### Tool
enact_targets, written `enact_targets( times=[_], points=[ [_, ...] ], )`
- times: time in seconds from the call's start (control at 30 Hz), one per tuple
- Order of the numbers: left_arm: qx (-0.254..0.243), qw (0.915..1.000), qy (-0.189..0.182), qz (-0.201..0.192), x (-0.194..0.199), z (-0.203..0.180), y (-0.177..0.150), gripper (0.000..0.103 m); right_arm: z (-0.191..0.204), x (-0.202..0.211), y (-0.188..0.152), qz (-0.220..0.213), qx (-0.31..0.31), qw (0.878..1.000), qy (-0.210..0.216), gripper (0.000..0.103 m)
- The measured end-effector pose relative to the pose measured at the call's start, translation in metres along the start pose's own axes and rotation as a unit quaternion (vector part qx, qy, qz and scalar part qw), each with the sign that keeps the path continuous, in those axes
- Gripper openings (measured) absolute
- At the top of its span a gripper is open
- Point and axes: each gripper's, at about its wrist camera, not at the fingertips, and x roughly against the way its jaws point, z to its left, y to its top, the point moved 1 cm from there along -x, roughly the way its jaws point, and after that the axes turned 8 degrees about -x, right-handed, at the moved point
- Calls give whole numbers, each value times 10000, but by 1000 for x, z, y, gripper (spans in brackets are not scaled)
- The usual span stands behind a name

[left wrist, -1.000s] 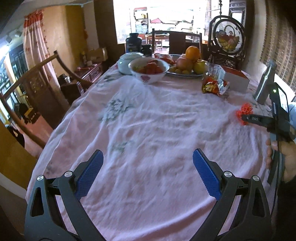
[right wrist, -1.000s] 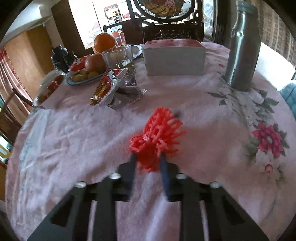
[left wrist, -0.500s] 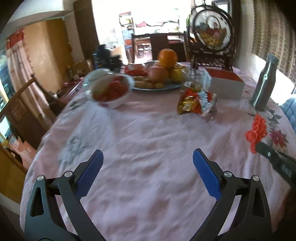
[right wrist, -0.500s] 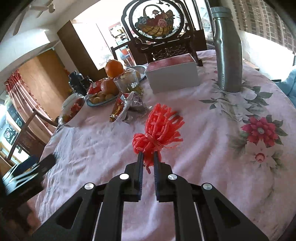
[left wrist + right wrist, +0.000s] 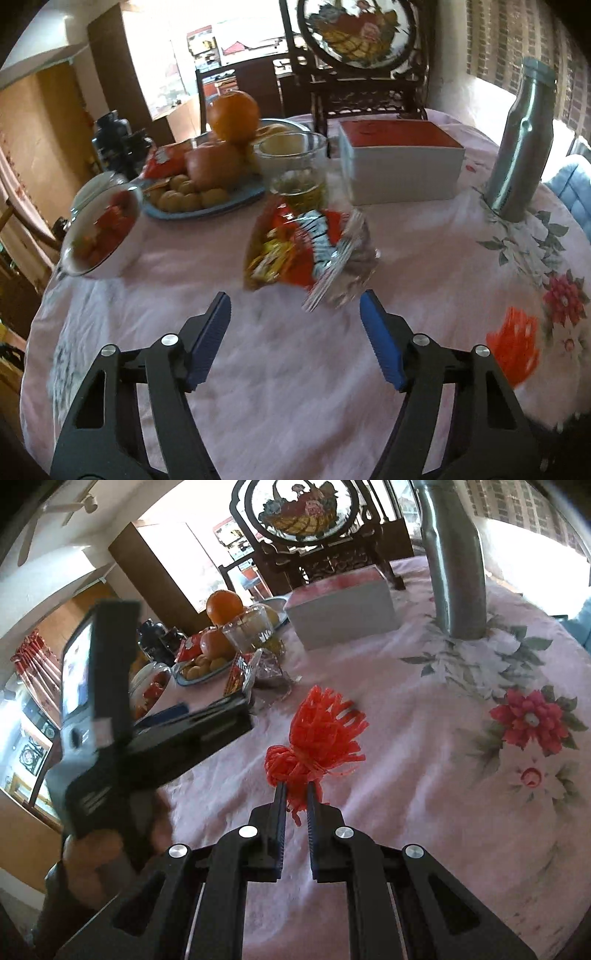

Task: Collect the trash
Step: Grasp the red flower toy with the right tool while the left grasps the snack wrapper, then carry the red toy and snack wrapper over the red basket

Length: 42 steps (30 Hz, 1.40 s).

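My right gripper [image 5: 295, 790] is shut on a red mesh fruit net [image 5: 317, 738] and holds it just above the pink tablecloth; the net also shows in the left wrist view [image 5: 513, 347] at the right. My left gripper [image 5: 295, 306] is open and empty, a short way in front of a crumpled red and silver snack wrapper [image 5: 306, 251] that lies on the cloth. The left gripper body [image 5: 122, 716] shows at the left of the right wrist view.
A glass cup [image 5: 295, 166], a white box with a red lid [image 5: 399, 162] and a metal bottle [image 5: 521, 147] stand behind the wrapper. A fruit plate [image 5: 207, 184] and a white bowl [image 5: 99, 236] are at the left. A carved stand [image 5: 362, 62] is at the back.
My left gripper has swung right and forward toward the snack wrapper, still open. My right gripper has kept hold of the red net and lifted it slightly.
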Motion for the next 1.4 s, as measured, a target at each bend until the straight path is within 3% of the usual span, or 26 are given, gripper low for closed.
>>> enact_targets(
  times=[0.17, 0.33, 0.5, 0.8, 1.13, 1.4],
  points=[
    [-78, 9999, -64, 52, -20, -9, 10, 56, 1, -1, -2, 47, 6, 10000, 23, 12],
    [-157, 9996, -80, 231, -40, -12, 15, 20, -2, -3, -2, 114, -94, 9999, 85, 12],
    [-128, 9996, -117, 245, -40, -10, 14, 4, -2, -3, -2, 62, -66, 10000, -10, 12],
    [-88, 9997, -190, 94, 23, 19, -23, 2, 1, 0, -3, 7, 9, 10000, 88, 12],
    [460, 9988, 131, 85, 124, 81, -127, 2, 30, 9, -16, -96, 608, 9977, 286, 11],
    [1417, 9879, 619, 100, 182, 134, -215, 2, 84, 19, -71, 174, 1471, 9886, 273, 11]
  ],
)
